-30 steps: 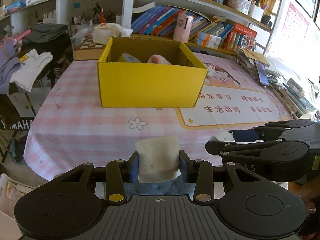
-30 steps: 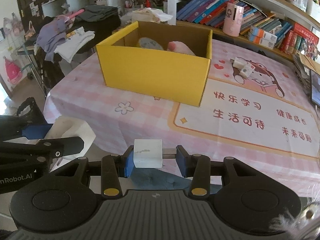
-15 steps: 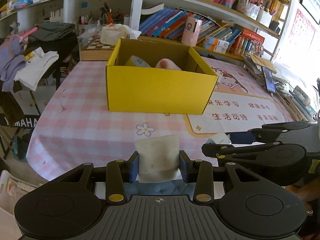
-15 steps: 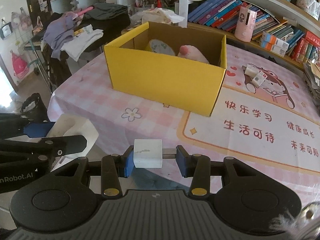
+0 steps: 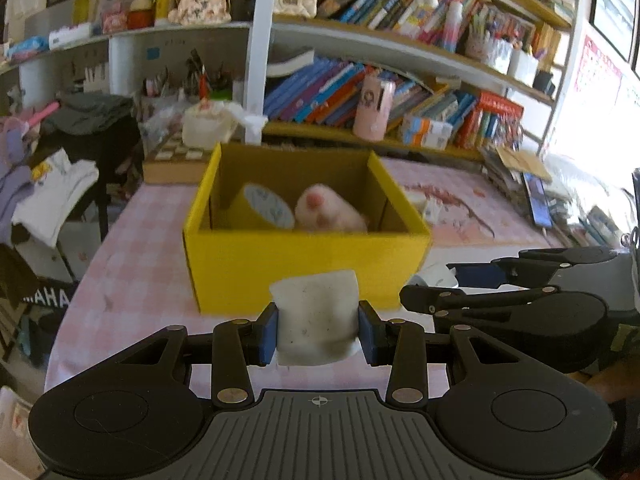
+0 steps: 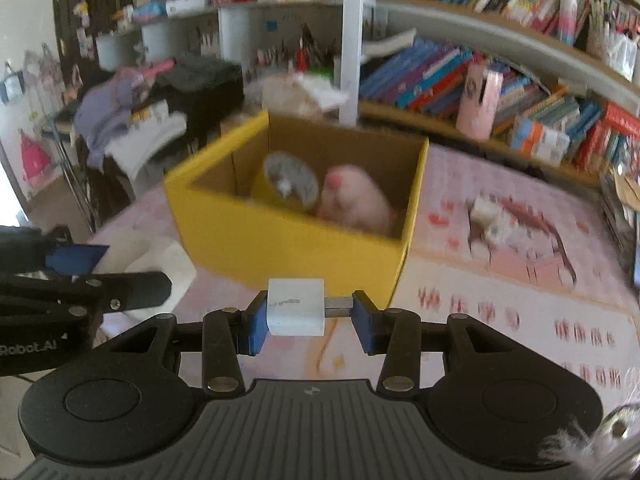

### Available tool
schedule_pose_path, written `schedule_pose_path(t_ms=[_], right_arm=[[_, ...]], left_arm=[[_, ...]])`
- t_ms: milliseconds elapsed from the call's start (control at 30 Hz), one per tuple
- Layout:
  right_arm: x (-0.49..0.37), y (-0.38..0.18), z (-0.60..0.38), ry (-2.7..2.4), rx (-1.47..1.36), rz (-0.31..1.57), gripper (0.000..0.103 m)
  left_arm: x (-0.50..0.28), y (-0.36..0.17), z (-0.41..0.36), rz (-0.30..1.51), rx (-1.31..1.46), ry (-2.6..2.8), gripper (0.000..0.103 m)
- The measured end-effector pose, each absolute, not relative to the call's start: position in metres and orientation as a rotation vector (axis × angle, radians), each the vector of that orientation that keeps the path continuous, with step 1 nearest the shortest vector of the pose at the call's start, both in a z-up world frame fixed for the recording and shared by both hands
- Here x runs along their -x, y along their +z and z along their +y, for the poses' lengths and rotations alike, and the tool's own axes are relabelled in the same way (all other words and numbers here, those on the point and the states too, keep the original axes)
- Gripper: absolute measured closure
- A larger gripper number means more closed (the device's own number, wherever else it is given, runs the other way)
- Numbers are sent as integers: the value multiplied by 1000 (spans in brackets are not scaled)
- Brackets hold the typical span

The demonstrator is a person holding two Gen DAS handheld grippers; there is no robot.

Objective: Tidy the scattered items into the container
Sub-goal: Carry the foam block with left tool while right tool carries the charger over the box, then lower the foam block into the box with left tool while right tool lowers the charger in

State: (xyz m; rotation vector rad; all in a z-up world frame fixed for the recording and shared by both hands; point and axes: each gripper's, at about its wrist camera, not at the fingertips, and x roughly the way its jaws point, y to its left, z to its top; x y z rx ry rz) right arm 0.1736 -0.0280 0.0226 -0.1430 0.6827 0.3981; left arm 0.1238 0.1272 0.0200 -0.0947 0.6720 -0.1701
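Left gripper (image 5: 317,330), black with blue pads, seen clamped on a soft white squarish pad of cloth or sponge (image 5: 315,320), speckled with small dark marks and gripped from both sides. Right gripper (image 6: 305,316), of the same make, seen clamped on a small white plastic charger block with a metal plug (image 6: 295,306); block pressed against the pad at 9 o'clock, metal plug tip meeting the pad at 3 o'clock.

Open yellow cardboard box with brown inside (image 5: 304,258) stood at 12 o'clock from both grippers, on a pink checked tablecloth (image 5: 132,280). Inside the box: a roll of yellow tape with a pale patterned face (image 5: 262,209) toward 11 o'clock, and a pink-and-white plush paw-like toy (image 5: 326,212) just beside it toward 1 o'clock. Small white boxes (image 6: 490,220) lay on the cloth at 2 o'clock of the box in the right view, well apart from it. Shelves of coloured books (image 5: 360,92) ran behind.

Compared with a second earlier: both grips unchanged, box drawn nearer and seen from higher, more of its inside and contents exposed. Both views now blurred.
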Motion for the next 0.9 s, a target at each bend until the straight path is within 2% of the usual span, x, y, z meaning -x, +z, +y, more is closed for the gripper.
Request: schedule_pose_path(t_ms=[367,600,900], right_arm=[[-257,45,-23,461,154,597,62],[-314,28,-9,509,235,690,62],[-343,2,9,575,374,803,62]], left_arm=[[-197,37,135,622,93,-115,64],[-243,19,136,660,91,-71,64],[-266,-2,139,742,65,-26,64]])
